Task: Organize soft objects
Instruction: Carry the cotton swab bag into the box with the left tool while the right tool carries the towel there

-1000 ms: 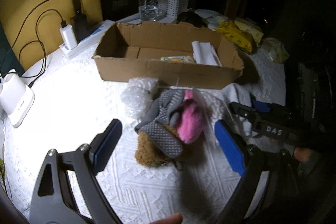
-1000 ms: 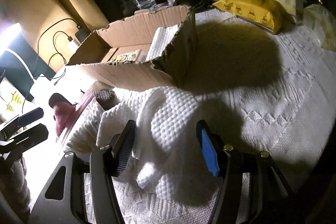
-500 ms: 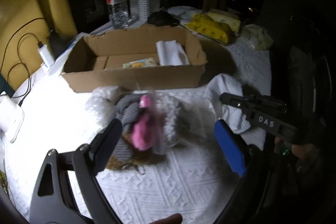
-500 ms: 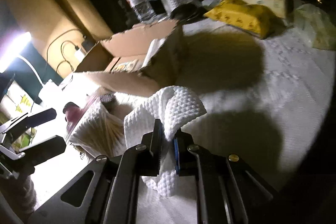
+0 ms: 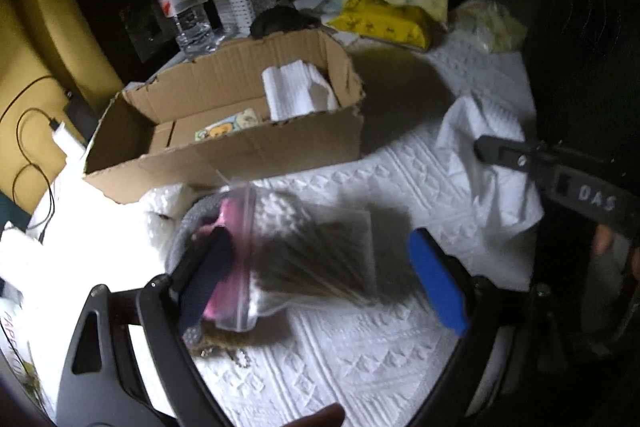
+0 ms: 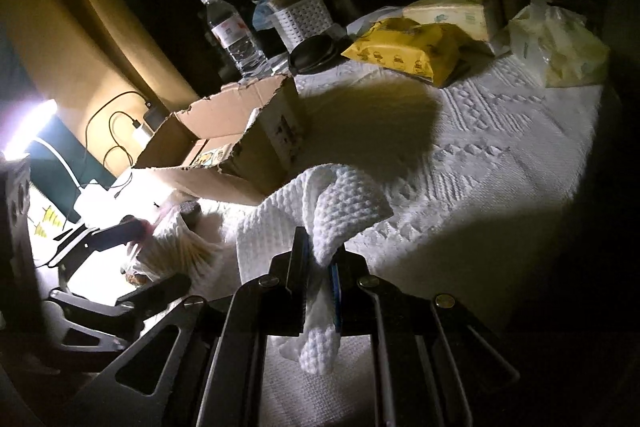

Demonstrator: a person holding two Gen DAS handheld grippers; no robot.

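A white waffle cloth (image 6: 344, 203) hangs bunched from my right gripper (image 6: 318, 263), which is shut on it a little above the white bedspread; from the left wrist view the same cloth (image 5: 480, 163) droops beside that gripper's finger (image 5: 504, 151). My left gripper (image 5: 320, 239) stands open over a pile: a clear zip bag of thin sticks (image 5: 316, 255), a pink soft thing (image 5: 230, 215), a grey glove (image 5: 180, 239) and a brown plush (image 5: 232, 337). Its left pad overlaps the pink thing and its right pad stands apart from the bag. An open cardboard box (image 5: 240, 151) sits just behind the pile.
The box holds a folded white cloth (image 5: 296, 91) and a cartoon-printed packet (image 5: 228, 125). Behind it stand a water bottle (image 5: 182, 11) and a white basket (image 5: 244, 3). Yellow packs (image 6: 400, 51) lie at the back right. A charger with cables (image 5: 60, 135) lies left.
My right gripper shut on the white cloth and raised it off the bedspread. My left gripper slid over the pile, so the bag now lies between its fingers.
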